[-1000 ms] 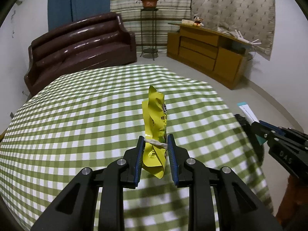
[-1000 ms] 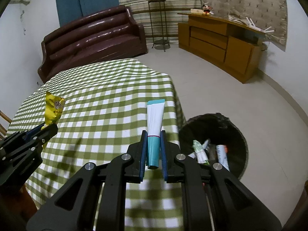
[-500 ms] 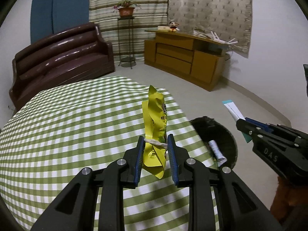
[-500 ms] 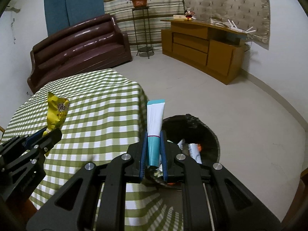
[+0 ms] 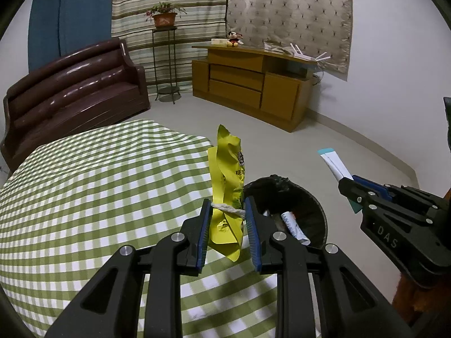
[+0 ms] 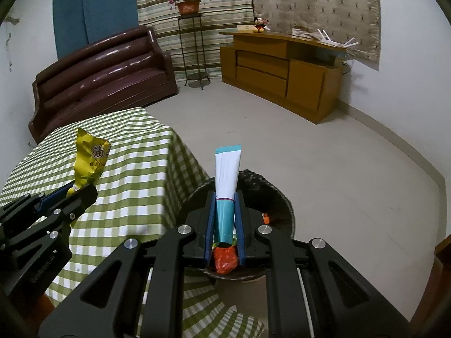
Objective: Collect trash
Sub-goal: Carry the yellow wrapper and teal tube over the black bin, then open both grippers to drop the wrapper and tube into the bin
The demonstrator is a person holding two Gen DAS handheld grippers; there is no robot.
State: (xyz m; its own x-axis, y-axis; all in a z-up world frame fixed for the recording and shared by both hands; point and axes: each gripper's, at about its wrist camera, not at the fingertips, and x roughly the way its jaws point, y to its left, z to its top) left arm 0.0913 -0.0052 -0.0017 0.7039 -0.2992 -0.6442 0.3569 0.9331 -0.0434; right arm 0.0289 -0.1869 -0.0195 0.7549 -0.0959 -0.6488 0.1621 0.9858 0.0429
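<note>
The left claw [image 5: 227,219] pinches a crumpled yellow snack bag [image 5: 228,180] low on its body, by a tied string; the bag stands above the counter [image 5: 98,186] edge, just beside the black bin [image 5: 307,197]. It looks feather-light, thin and crinkly, likely to flutter on release, so the bunched lower part is the sound hold. The right claw [image 6: 224,219] is pressed onto a white-and-teal tube [image 6: 227,180], gripped near its lower end directly over the bin. The tube seems soft, flattened and slick; a grip across its flat faces suits it.
</note>
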